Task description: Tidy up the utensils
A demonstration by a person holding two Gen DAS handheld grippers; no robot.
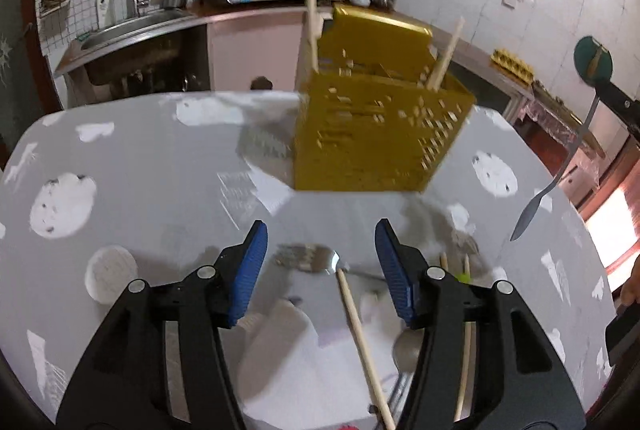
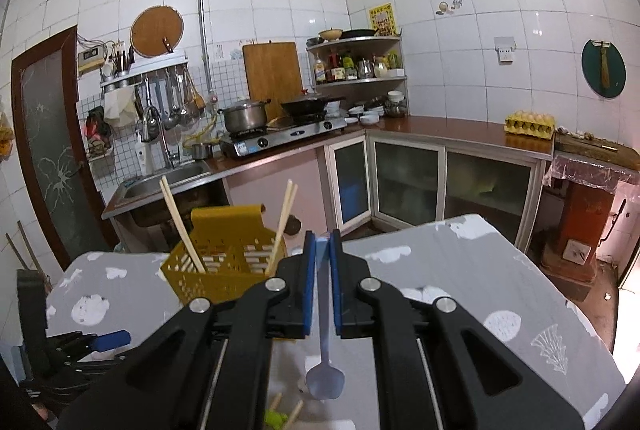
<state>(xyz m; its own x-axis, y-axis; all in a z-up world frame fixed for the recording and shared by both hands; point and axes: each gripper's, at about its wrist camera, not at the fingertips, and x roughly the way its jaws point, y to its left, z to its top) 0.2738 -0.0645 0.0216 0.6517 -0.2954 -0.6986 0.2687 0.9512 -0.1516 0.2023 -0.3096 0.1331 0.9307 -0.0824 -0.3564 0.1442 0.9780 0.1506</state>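
Note:
A yellow perforated utensil holder stands on the grey table with chopsticks sticking up in it; it also shows in the right wrist view. My left gripper is open and empty, low over a metal fork, a loose chopstick and a spoon. My right gripper is shut on the handle of a metal spoon, which hangs bowl down above the table, right of the holder. That spoon shows in the left wrist view.
More chopsticks and a small green item lie by my left gripper's right finger. A white paper lies under the utensils. Behind the table are a kitchen counter, sink and stove.

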